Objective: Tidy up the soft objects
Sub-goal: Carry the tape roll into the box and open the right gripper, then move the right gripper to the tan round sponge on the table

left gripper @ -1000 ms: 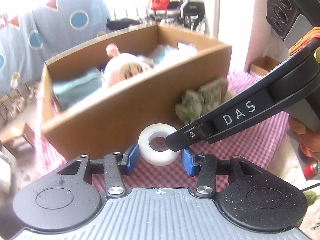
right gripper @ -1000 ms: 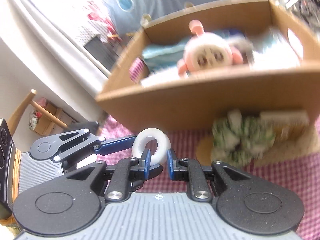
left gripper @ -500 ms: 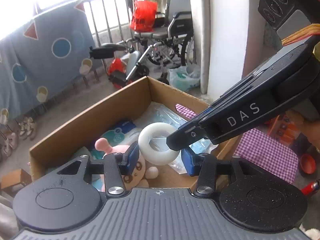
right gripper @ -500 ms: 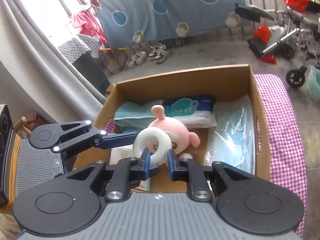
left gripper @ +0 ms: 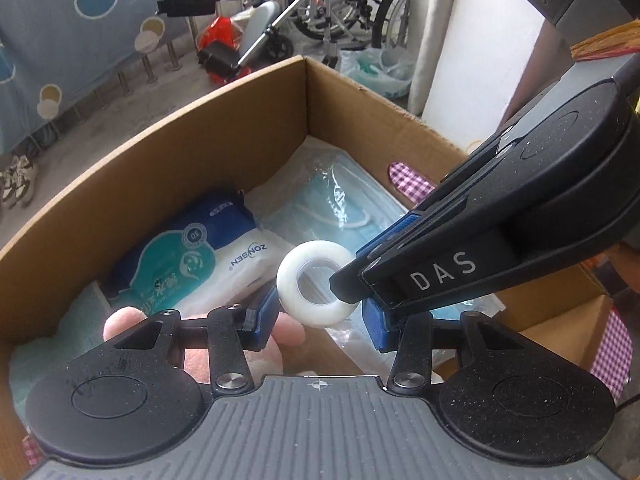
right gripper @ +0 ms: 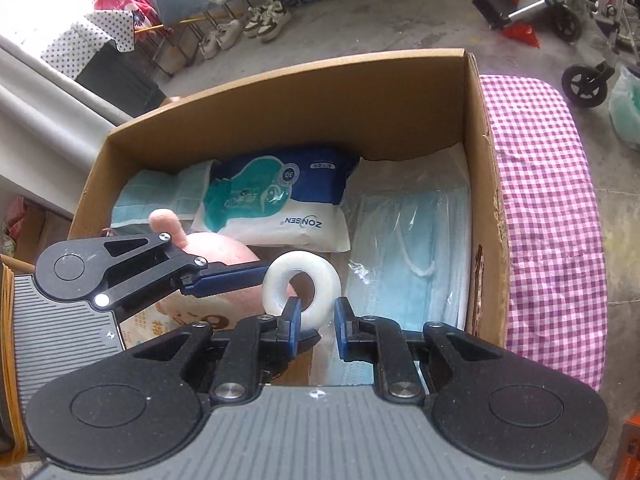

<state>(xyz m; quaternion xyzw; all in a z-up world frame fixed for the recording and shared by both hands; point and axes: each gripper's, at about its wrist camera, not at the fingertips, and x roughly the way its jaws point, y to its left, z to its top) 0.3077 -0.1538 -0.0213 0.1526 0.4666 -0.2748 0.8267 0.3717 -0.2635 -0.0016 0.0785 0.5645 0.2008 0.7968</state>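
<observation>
Both grippers have travelled from in front of the cardboard box [right gripper: 486, 216] to above its open top, carrying the white ring [left gripper: 314, 284] with them. Left gripper [left gripper: 320, 316] has its blue pads against the ring's outer edges, clamped on it. Right gripper [right gripper: 316, 322] pinches one side of the ring's band: one finger passes through the hole, the other sits outside.

Below the ring, inside the box, lie a pink plush toy [right gripper: 224, 250], a blue and white wipes pack [right gripper: 280, 200] printed "ZONSEN" and "30", a bag of blue face masks [right gripper: 416, 248] and a pale blue cloth [right gripper: 160, 196]. "DAS" is lettered on the right gripper's finger. The box stands on a purple checked tablecloth [right gripper: 548, 200]. A wheelchair [left gripper: 340, 0] and shoes [right gripper: 264, 24] stand beyond.
</observation>
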